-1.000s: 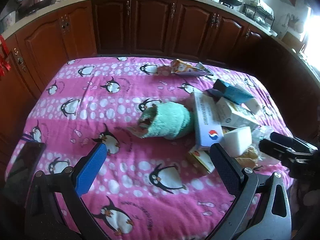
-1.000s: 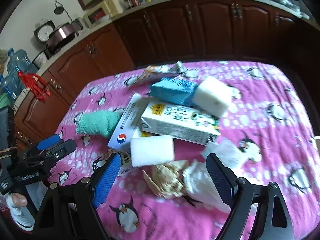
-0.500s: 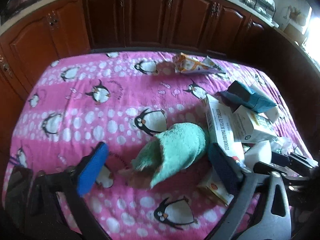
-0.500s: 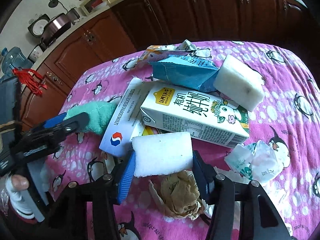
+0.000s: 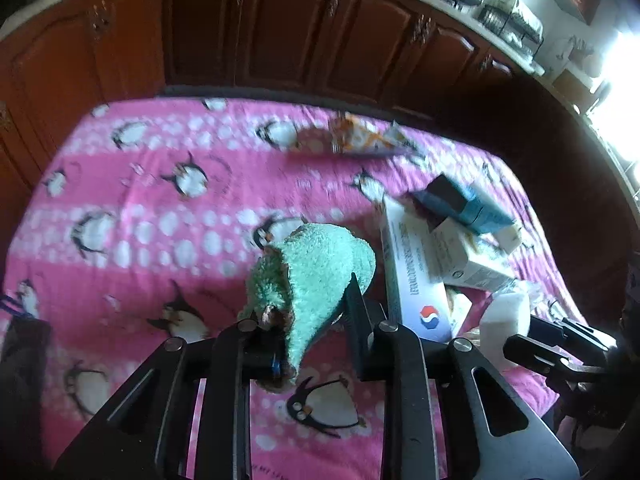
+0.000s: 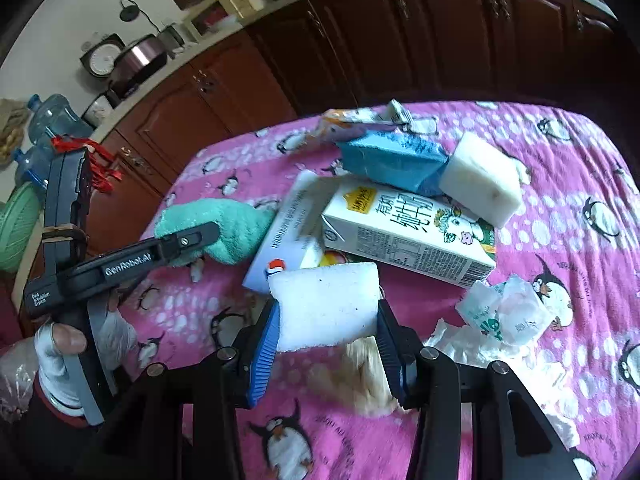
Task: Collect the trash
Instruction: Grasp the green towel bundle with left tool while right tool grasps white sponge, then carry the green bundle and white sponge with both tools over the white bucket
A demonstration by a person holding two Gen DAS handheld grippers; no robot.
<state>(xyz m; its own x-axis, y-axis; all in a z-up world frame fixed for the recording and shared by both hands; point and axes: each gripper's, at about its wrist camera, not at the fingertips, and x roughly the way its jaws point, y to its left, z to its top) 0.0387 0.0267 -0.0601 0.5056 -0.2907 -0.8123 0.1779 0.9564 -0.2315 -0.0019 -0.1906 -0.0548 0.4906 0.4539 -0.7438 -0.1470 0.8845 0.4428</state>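
Note:
My left gripper [image 5: 316,320] is shut on a fuzzy teal sock [image 5: 320,264], also seen in the right wrist view [image 6: 224,224]. My right gripper [image 6: 326,332] is shut on a white foam block [image 6: 326,306], seen from the left wrist view [image 5: 504,320]. Trash lies piled on the pink penguin cloth [image 6: 580,184]: a milk carton [image 6: 408,232], a blue pouch [image 6: 392,160], a flat white medicine box [image 6: 288,224], a second foam block [image 6: 480,178], crumpled paper [image 6: 504,312] and a brown paper wad [image 6: 364,376].
An orange snack wrapper [image 5: 364,140] lies at the table's far edge. Dark wooden cabinets [image 5: 260,28] ring the table. Water bottles [image 6: 52,120] and a green basket [image 6: 16,228] stand at the left.
My left gripper moved onto the teal sock and closed on it. My right gripper closed on the white foam block and raised it slightly.

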